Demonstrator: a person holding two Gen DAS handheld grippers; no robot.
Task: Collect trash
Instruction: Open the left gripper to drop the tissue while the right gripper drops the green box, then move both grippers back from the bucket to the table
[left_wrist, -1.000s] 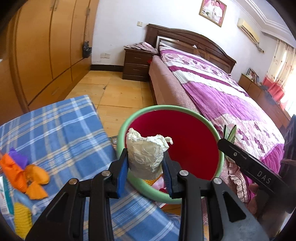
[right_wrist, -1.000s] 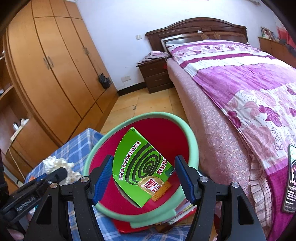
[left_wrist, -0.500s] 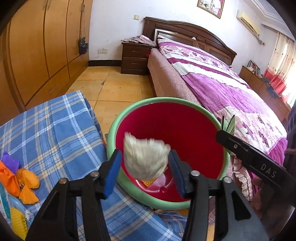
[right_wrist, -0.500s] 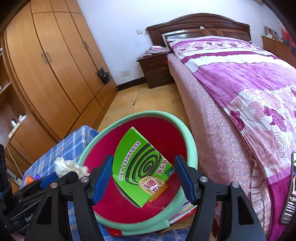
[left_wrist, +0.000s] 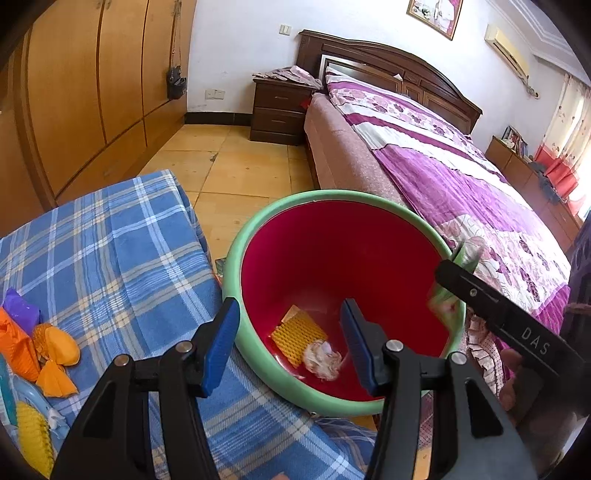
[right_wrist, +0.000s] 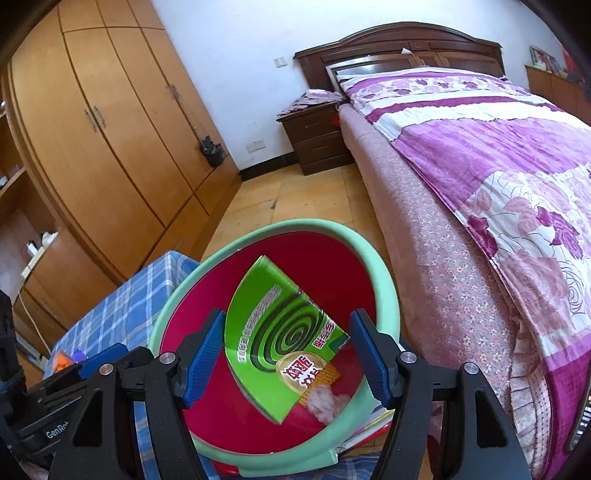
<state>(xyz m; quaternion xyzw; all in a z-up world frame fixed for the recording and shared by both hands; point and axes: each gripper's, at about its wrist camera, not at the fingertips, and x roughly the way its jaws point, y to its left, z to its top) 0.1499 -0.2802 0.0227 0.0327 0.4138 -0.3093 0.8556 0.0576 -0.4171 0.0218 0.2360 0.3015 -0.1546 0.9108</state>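
A red bin with a green rim (left_wrist: 258, 236) (right_wrist: 388, 295) stands beside the blue plaid table (left_wrist: 110, 243). My left gripper (left_wrist: 290, 343) is open and empty above the bin's near edge. A crumpled paper wad (left_wrist: 322, 360) (right_wrist: 325, 400) lies blurred at the bin's bottom beside a yellow mesh piece (left_wrist: 297, 336). My right gripper (right_wrist: 288, 356) is shut on a green mosquito-coil box (right_wrist: 280, 343) and holds it over the bin opening; that gripper's black finger (left_wrist: 495, 317) shows in the left wrist view.
Orange, purple and yellow bits of trash (left_wrist: 40, 343) lie on the table at the left. A bed with a purple cover (left_wrist: 443, 173) runs along the right, a nightstand (left_wrist: 277, 110) at the back, wooden wardrobes (left_wrist: 92, 92) on the left.
My left gripper opened and let go of the paper wad, which dropped into the bin. The right gripper kept holding the green box over the bin.
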